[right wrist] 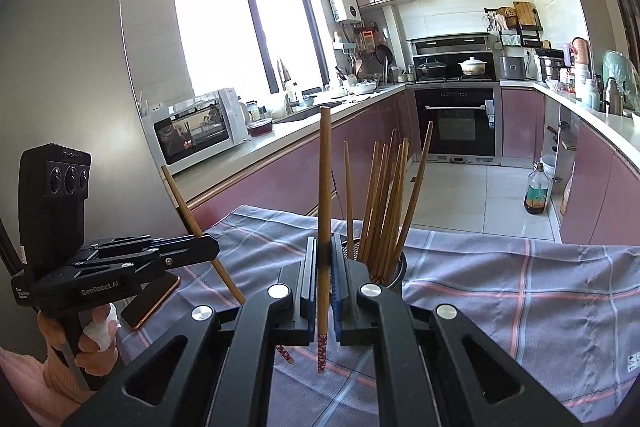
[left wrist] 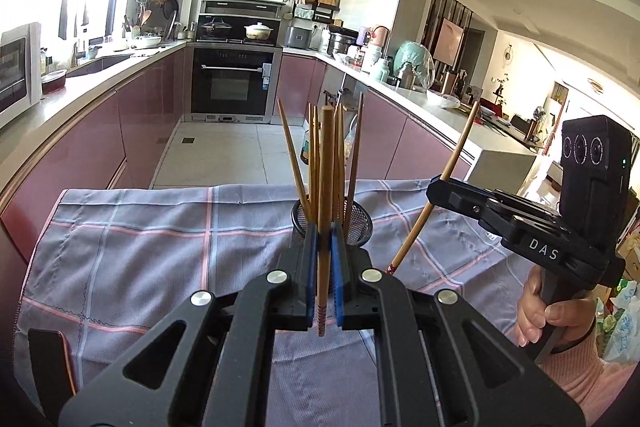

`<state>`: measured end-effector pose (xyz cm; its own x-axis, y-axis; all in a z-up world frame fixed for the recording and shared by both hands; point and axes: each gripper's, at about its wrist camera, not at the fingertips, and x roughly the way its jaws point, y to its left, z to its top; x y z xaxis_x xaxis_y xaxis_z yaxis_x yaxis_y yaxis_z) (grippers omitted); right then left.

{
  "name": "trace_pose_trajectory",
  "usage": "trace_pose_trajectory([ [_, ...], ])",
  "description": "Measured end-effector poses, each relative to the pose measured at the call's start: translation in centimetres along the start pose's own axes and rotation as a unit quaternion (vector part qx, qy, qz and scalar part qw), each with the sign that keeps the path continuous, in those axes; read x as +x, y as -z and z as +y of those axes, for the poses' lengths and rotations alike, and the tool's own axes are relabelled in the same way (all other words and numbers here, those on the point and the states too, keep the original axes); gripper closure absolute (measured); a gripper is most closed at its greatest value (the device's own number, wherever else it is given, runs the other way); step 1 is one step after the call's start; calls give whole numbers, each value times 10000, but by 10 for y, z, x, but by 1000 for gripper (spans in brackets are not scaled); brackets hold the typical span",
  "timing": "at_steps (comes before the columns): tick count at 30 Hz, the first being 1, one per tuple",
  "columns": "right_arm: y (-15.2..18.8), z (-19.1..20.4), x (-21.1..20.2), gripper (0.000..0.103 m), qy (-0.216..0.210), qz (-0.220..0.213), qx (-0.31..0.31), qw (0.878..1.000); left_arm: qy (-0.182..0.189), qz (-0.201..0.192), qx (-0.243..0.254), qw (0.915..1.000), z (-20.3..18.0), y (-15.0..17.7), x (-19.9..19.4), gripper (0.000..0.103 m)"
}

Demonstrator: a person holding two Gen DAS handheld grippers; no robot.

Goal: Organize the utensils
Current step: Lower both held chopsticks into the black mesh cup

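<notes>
A black mesh holder [left wrist: 358,225] stands on the checked cloth [left wrist: 140,247] with several wooden chopsticks [left wrist: 344,155] upright in it. My left gripper [left wrist: 324,233] is shut on one chopstick [left wrist: 325,167], held upright just in front of the holder, patterned tip down. To the right, my right gripper [left wrist: 436,187] is shut on another chopstick [left wrist: 456,163], tilted. In the right wrist view, the right gripper [right wrist: 325,249] holds its chopstick [right wrist: 325,179] upright beside the holder [right wrist: 398,273]. The left gripper [right wrist: 210,249] grips a slanted chopstick [right wrist: 188,215] at the left.
A phone [right wrist: 154,301] lies on the cloth near the left gripper. Pink kitchen cabinets and counters run along both sides, with a white microwave [right wrist: 196,135] on the left counter. A bottle [right wrist: 538,195] stands on the tiled floor beyond the table.
</notes>
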<state>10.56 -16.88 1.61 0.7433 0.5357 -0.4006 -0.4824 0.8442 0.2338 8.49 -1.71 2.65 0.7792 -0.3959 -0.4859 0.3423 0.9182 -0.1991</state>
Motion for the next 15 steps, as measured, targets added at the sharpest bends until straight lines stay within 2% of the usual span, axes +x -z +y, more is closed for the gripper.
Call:
trace_pose_trajectory([
  [15,-30,1,-2,98,5,-270,-175,9995,67,-492,51,9988,-8,-39,-18,96],
])
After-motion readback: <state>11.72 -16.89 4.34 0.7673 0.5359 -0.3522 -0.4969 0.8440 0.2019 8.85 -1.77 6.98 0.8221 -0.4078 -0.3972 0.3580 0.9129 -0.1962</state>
